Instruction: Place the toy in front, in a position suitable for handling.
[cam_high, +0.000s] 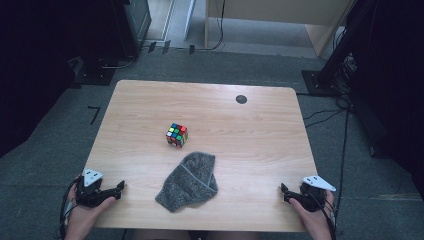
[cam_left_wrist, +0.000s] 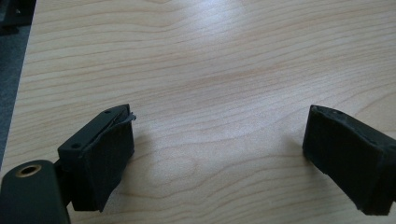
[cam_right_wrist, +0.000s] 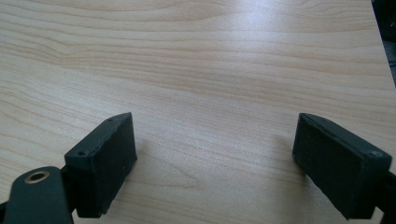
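A scrambled colour cube (cam_high: 177, 135) stands near the middle of the wooden table (cam_high: 250, 130). Just in front of it lies a grey knitted hat (cam_high: 189, 181), flat on the wood. My left gripper (cam_high: 120, 189) rests at the table's front left corner, open, and the left gripper view has only bare wood between its black jaws (cam_left_wrist: 217, 140). At the front right corner my right gripper (cam_high: 285, 192) is open too, its jaws wide apart over bare wood (cam_right_wrist: 215, 144). Both grippers are well apart from the hat and the cube.
A small dark round disc (cam_high: 241, 99) sits near the table's far edge, right of centre. Grey carpet surrounds the table, with black stands and cables (cam_high: 345, 115) at the right and a dark cabinet at the back left.
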